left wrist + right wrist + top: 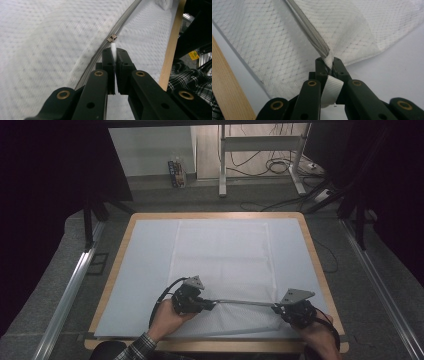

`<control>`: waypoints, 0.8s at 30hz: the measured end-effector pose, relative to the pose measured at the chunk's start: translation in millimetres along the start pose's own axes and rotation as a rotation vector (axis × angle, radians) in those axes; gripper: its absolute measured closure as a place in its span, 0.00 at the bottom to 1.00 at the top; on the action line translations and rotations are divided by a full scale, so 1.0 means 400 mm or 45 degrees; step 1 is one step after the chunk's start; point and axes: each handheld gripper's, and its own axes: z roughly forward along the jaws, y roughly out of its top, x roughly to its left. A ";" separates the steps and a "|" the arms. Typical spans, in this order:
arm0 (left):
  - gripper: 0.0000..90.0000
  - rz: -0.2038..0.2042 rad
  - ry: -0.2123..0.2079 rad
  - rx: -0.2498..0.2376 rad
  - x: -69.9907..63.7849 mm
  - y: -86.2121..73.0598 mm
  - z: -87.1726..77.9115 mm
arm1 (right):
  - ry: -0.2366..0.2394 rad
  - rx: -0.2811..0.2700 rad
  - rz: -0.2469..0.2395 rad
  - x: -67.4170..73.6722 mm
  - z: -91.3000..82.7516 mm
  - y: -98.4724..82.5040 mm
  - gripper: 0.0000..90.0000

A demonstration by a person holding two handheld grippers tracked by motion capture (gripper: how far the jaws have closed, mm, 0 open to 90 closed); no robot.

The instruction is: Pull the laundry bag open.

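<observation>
Left gripper (114, 53) pinches zipper pull (113, 48); right gripper (328, 62) clamps zipper end (328, 59).

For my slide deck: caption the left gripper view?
Left gripper pinching the white pull tab of a mesh bag's zipper slider.

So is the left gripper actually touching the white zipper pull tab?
Touching. In the left gripper view the left gripper is shut on the white pull tab, which sticks out between its fingers toward the metal slider.

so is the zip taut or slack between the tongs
Taut: the zip runs straight from left tongs to right tongs, lifted off the bag.
</observation>
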 end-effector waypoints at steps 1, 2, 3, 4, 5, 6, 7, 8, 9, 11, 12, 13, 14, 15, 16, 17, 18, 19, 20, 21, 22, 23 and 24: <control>0.97 -0.005 0.001 -0.002 0.002 -0.002 -0.004 | 0.001 0.001 -0.001 0.000 0.000 0.000 0.94; 0.97 -0.008 0.003 -0.003 0.003 -0.004 -0.007 | 0.001 0.001 0.000 0.000 0.000 0.000 0.94; 0.97 -0.012 0.004 -0.006 0.005 -0.006 -0.012 | 0.000 0.001 -0.001 0.000 0.000 0.000 0.94; 0.97 -0.015 0.003 -0.007 0.005 -0.008 -0.014 | 0.000 0.000 0.000 0.000 0.000 0.000 0.94; 0.97 -0.015 0.008 -0.005 0.006 -0.010 -0.016 | 0.000 0.000 -0.001 0.000 0.000 0.000 0.94; 0.97 -0.017 0.012 -0.004 0.007 -0.013 -0.018 | -0.003 0.001 -0.001 0.001 0.001 0.001 0.94; 0.97 -0.018 0.011 -0.004 0.007 -0.015 -0.019 | -0.003 0.002 -0.002 0.001 0.001 0.000 0.94; 0.97 -0.023 0.010 -0.002 0.008 -0.017 -0.020 | -0.003 0.001 -0.003 0.001 0.001 0.000 0.94; 0.97 -0.023 0.014 -0.001 0.008 -0.019 -0.021 | -0.006 0.000 -0.006 0.001 0.000 0.000 0.94; 0.97 -0.023 0.022 0.002 0.009 -0.022 -0.025 | -0.007 0.001 -0.010 0.000 0.000 0.001 0.94; 0.97 -0.028 0.022 0.000 0.010 -0.024 -0.028 | -0.007 -0.002 -0.006 0.000 0.000 0.001 0.94; 0.97 -0.030 0.023 -0.002 0.010 -0.026 -0.029 | -0.005 -0.003 -0.007 0.000 0.000 0.001 0.94; 0.97 -0.032 0.027 -0.002 0.011 -0.028 -0.032 | -0.007 -0.003 -0.006 0.000 0.000 0.001 0.94; 0.97 -0.036 0.030 -0.005 0.013 -0.031 -0.036 | -0.006 -0.005 -0.002 0.000 -0.001 0.001 0.94; 0.97 -0.039 0.031 -0.007 0.013 -0.032 -0.038 | -0.006 -0.004 -0.003 0.000 -0.001 0.001 0.94; 0.97 -0.045 0.031 -0.008 0.015 -0.035 -0.041 | -0.005 -0.004 0.000 0.000 0.000 0.001 0.94; 0.97 -0.046 0.033 -0.009 0.016 -0.037 -0.043 | -0.006 -0.004 -0.003 0.000 0.000 0.000 0.94; 0.97 -0.049 0.037 -0.009 0.017 -0.040 -0.046 | -0.006 -0.004 -0.003 0.000 0.000 0.000 0.94; 0.97 -0.049 0.036 -0.009 0.018 -0.041 -0.047 | -0.006 -0.004 -0.004 -0.001 0.000 0.000 0.94; 0.97 -0.055 0.034 -0.012 0.019 -0.044 -0.050 | -0.005 -0.004 -0.003 -0.001 0.000 0.000 0.94; 0.97 -0.057 0.037 -0.012 0.019 -0.045 -0.051 | -0.003 -0.005 0.001 0.000 0.000 0.000 0.94; 0.97 -0.058 0.040 -0.010 0.020 -0.047 -0.053 | -0.005 -0.004 0.000 0.000 0.000 0.000 0.94; 0.97 -0.062 0.040 -0.011 0.020 -0.050 -0.055 | -0.004 -0.004 0.001 0.000 0.000 0.000 0.94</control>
